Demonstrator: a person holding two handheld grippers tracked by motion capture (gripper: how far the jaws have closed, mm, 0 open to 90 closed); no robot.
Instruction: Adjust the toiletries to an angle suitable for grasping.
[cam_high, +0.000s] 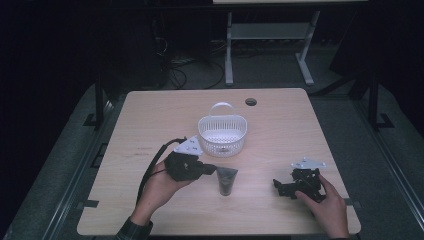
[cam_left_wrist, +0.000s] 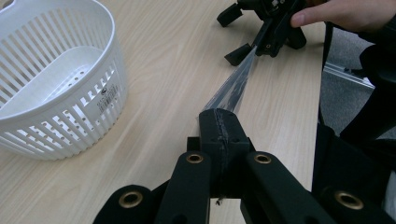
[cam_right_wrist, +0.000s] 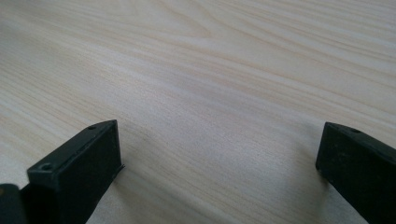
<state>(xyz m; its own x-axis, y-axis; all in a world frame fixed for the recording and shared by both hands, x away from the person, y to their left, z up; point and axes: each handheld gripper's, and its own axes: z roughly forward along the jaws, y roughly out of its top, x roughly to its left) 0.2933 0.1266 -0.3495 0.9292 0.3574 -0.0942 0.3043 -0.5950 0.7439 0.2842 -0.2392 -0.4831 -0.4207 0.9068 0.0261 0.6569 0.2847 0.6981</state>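
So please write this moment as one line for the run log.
left hand-held gripper: shut on clear bag | right hand-held gripper: open, on table | basket: empty

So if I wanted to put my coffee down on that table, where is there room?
Plenty: the table's left strip beside the white basket, the far right corner past the cable hole, and the stretch right of the basket. It is crowded along the near edge, where the left gripper pinches a clear bag and the right gripper rests.
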